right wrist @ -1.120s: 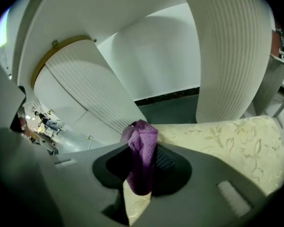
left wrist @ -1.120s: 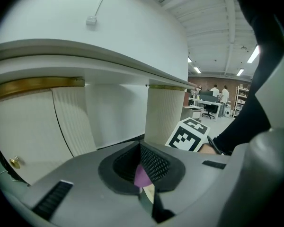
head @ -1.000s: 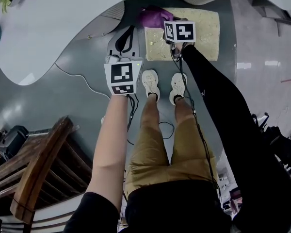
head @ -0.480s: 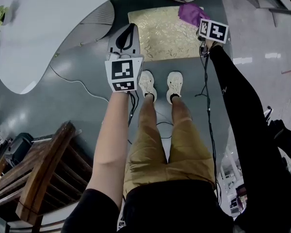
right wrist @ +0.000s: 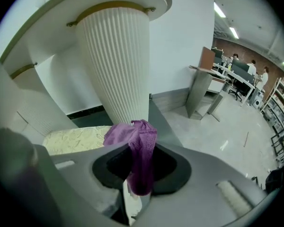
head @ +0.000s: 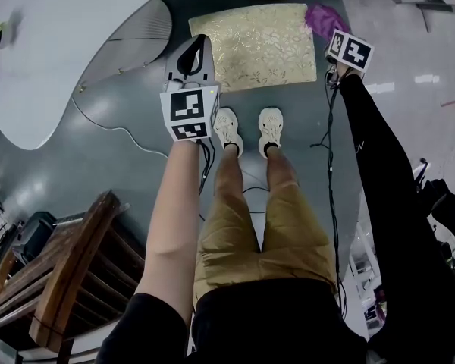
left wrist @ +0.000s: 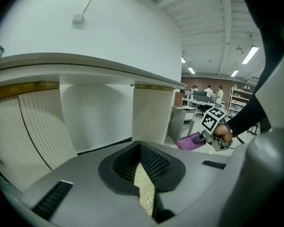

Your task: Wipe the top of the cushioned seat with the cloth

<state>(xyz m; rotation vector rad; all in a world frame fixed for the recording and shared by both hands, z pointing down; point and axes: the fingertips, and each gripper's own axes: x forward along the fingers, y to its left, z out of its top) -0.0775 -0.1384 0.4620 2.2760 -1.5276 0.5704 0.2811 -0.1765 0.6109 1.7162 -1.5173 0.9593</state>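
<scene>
The cushioned seat (head: 254,44) is a gold patterned rectangle on the floor ahead of the person's feet. The purple cloth (head: 322,17) hangs just past its far right corner, and my right gripper (head: 331,30) is shut on it. In the right gripper view the cloth (right wrist: 139,148) bunches up out of the jaws of the right gripper (right wrist: 141,167), with the cushion (right wrist: 75,138) to the left behind it. My left gripper (head: 200,42) hovers at the cushion's left edge, jaws together and holding nothing. A sliver of cushion (left wrist: 145,193) shows through the left gripper (left wrist: 141,160).
A white curved table (head: 53,44) with fluted pedestals (head: 133,29) borders the cushion at left and behind. A wooden chair (head: 61,271) stands at lower left. Cables (head: 121,127) trail over the grey floor by the person's shoes (head: 233,131). People work far off (right wrist: 251,70).
My right gripper has carried the purple cloth from the cushion's left end across to its right corner. The left gripper has stayed at the cushion's left side.
</scene>
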